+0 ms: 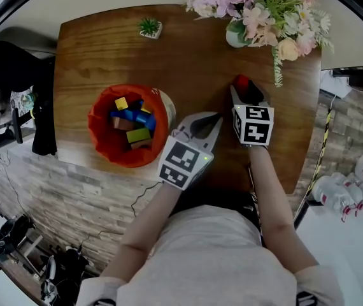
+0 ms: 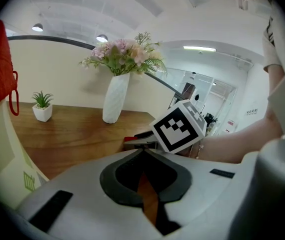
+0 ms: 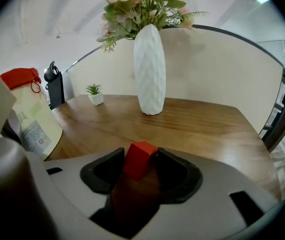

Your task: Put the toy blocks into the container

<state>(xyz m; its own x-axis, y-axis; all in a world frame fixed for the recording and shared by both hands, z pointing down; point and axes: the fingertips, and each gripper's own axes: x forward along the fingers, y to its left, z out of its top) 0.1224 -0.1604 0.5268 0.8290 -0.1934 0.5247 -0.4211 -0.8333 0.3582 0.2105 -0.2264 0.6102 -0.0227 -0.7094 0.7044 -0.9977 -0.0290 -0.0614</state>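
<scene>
Right claw [image 1: 244, 91] is low over the surface [image 1: 194, 62]. Its jaws stand apart, and a red block [image 3: 138, 159] sits between them on the wood. I cannot tell if the jaws touch the block.

Left claw [image 1: 214, 117] is close by, just right of the tub [image 1: 97, 125]. Its jaws are together, with nothing in them.

The tub is red inside and sits near the front left edge of the surface. It has blocks in it: a yellow one [image 1: 121, 103], some blue ones [image 1: 144, 118], a green one [image 1: 138, 134] and a brown one [image 1: 123, 123]. They lie in a heap, so some are partly hidden under others.

A white vase [image 3: 150, 69] full of flowers [image 1: 264, 8] stands at the back. From above, the flowers hide most of the vase. A tiny plant [image 1: 149, 27] in a white pot stands at the back too.

In the left gripper view only a strip of the tub shows at the edge. The tub's side is cream, with a label [image 3: 32, 134]. The print on it is too small to read. Each claw's cube has black and white squares but no words.
</scene>
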